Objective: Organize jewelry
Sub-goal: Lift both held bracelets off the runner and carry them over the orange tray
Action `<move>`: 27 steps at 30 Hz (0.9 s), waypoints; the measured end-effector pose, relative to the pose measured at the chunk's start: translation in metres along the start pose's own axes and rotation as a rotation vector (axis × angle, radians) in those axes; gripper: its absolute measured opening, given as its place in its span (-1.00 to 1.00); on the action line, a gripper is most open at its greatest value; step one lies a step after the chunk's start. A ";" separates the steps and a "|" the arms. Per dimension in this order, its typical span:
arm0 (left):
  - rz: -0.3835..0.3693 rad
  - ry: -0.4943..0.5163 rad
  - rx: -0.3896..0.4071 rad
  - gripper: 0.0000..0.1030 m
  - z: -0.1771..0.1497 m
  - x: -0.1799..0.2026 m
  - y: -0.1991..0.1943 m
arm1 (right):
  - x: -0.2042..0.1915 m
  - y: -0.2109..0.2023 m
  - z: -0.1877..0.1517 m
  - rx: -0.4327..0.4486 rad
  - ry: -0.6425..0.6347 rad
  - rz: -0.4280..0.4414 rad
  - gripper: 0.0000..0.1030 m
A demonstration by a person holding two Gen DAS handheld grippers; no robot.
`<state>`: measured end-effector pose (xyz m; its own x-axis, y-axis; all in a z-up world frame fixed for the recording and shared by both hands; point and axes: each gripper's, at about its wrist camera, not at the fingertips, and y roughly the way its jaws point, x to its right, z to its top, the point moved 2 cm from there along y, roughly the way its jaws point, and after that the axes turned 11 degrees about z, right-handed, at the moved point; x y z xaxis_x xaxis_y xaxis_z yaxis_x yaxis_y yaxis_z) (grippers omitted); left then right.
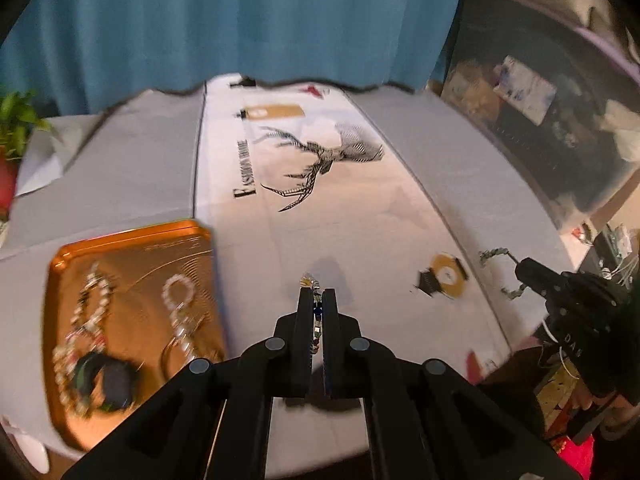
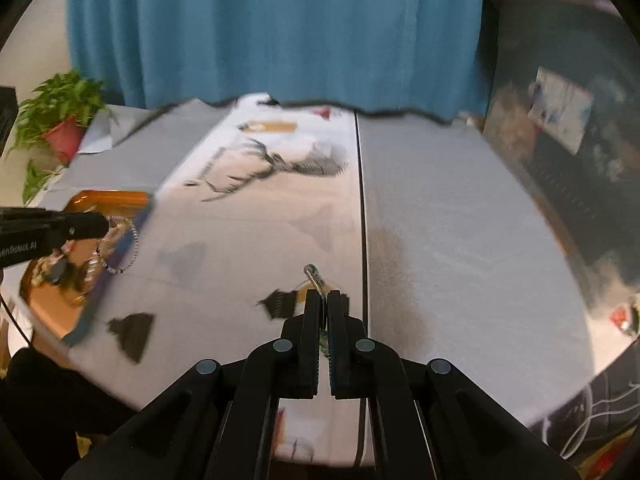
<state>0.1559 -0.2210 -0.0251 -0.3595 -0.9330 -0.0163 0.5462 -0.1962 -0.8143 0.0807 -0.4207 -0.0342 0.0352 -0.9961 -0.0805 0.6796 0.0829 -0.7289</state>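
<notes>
Beside gold tray, left gripper pinching beaded bracelet, right gripper pinching green bracelet.

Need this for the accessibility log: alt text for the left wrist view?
Left hand-held gripper shut on a beaded bracelet above a white tablecloth. Orange tray holding jewelry lies left; right hand-held gripper holds a beaded strand at right.
</notes>
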 end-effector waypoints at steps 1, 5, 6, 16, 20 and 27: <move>0.000 0.001 0.014 -0.97 -0.005 -0.001 -0.013 | -0.011 -0.015 -0.004 0.010 -0.018 0.001 -0.93; 0.010 0.013 0.079 -0.97 -0.040 -0.007 -0.071 | -0.050 -0.054 -0.025 0.025 -0.060 0.036 -0.93; 0.013 0.013 0.090 -0.97 -0.048 -0.009 -0.082 | -0.059 -0.061 -0.030 0.028 -0.069 0.043 -0.93; 0.056 -0.006 0.146 -0.97 -0.152 -0.028 -0.172 | -0.158 -0.132 -0.093 0.052 -0.179 0.161 -0.93; 0.070 -0.011 0.144 -0.97 -0.184 -0.029 -0.185 | -0.188 -0.146 -0.118 0.029 -0.220 0.202 -0.93; 0.043 -0.026 0.129 -0.97 -0.217 -0.029 -0.193 | -0.219 -0.152 -0.152 -0.029 -0.257 0.249 -0.93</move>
<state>-0.1032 -0.0908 0.0067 -0.3144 -0.9487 -0.0331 0.6544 -0.1914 -0.7315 -0.1419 -0.2106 -0.0094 0.3824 -0.9199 -0.0870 0.6061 0.3207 -0.7278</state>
